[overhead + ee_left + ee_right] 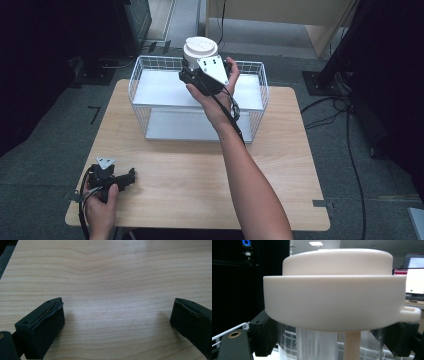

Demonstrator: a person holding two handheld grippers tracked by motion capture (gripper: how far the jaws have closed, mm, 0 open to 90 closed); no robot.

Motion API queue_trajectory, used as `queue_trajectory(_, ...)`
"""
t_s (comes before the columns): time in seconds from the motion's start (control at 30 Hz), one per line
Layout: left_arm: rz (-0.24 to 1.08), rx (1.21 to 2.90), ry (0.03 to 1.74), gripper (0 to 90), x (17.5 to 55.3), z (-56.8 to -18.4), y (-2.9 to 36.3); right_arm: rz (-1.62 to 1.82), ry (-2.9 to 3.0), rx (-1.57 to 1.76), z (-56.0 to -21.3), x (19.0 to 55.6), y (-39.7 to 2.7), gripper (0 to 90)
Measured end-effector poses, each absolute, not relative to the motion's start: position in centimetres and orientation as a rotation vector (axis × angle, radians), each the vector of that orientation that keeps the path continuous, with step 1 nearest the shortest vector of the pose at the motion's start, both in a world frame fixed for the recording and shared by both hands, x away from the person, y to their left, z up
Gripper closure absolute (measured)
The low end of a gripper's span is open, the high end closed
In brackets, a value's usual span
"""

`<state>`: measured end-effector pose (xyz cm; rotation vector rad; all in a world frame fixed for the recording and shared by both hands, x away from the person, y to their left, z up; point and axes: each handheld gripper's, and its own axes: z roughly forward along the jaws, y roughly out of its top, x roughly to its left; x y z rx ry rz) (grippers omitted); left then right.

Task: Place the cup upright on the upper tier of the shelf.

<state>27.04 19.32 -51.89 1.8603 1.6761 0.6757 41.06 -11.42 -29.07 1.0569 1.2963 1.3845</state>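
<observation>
Right gripper point(197, 65): your fingers are clamped on the clear cup point(319, 345) just under its white lid point(334, 287) (held above the wire basket point(150, 75)).
Left gripper point(117, 322): your fingers are spread wide, empty, low over the tabletop point(112, 272).

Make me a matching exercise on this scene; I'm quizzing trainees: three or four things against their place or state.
Things:
1. cup
2. left gripper
3. basket
4. table

Places or states:
A. open, low over the wood
B. held above the basket
C. white wire, standing on the table
D. pale wood

Pairs: 1-B, 2-A, 3-C, 4-D
</observation>
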Motion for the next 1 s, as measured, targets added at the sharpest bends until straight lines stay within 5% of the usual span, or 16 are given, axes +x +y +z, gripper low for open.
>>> queue_trajectory(0.43, 0.676, 1.861, 1.676, 0.0, 27.0, -51.9, 19.3, 1.402, 1.316, 1.087, -29.1, 41.3, -12.5, 13.3)
queue_trajectory(0.63, 0.676, 1.86, 1.676, 0.0, 27.0, -51.9, 19.3, 1.424, 1.382, 1.072, -29.3, 40.9, -13.1, 0.0)
queue_trajectory(1.0, 0.676, 1.86, 1.676, 0.0, 27.0, -51.9, 19.3, 1.438, 1.419, 1.078, -31.0, 39.2, -14.5, 0.0)
